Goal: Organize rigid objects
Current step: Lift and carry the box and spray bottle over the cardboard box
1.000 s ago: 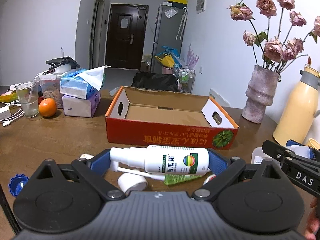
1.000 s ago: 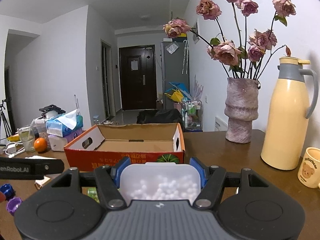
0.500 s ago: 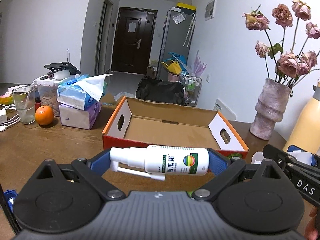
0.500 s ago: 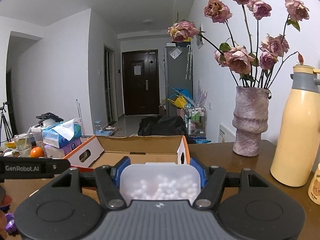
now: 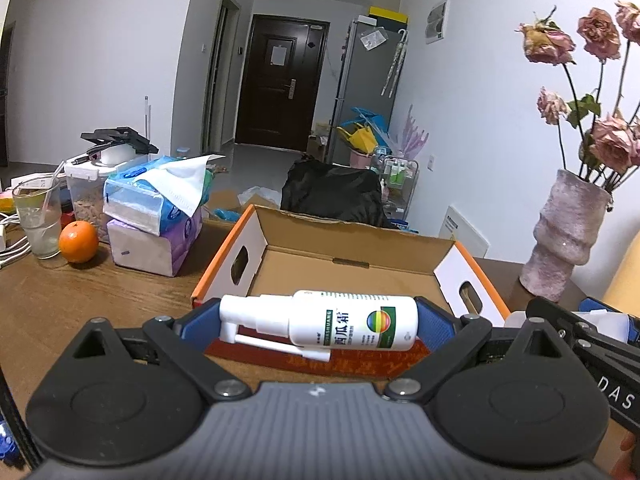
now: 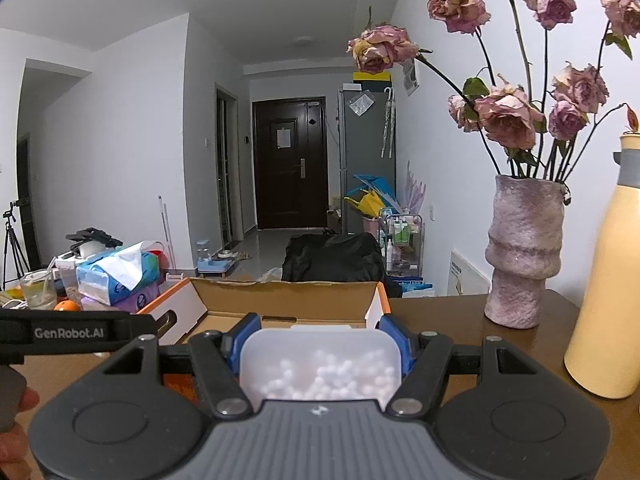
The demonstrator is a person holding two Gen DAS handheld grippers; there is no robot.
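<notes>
My left gripper (image 5: 316, 326) is shut on a white spray bottle (image 5: 320, 323) with a green label, held sideways in the air at the near wall of an open orange cardboard box (image 5: 352, 276). My right gripper (image 6: 320, 350) is shut on a clear plastic container of small white beads (image 6: 320, 364), held above the table in front of the same box (image 6: 280, 300). The box floor that shows is bare. The right gripper's body (image 5: 592, 344) shows at the right edge of the left wrist view.
Tissue packs (image 5: 156, 208), an orange (image 5: 79, 241), a glass (image 5: 38, 216) and a food jar stand left of the box. A pink vase of dried roses (image 6: 524, 256) and a yellow thermos (image 6: 608, 280) stand to the right on the wooden table (image 5: 100, 300).
Both grippers rose and moved forward toward the box with their loads. The items on the table near the left gripper dropped out of sight.
</notes>
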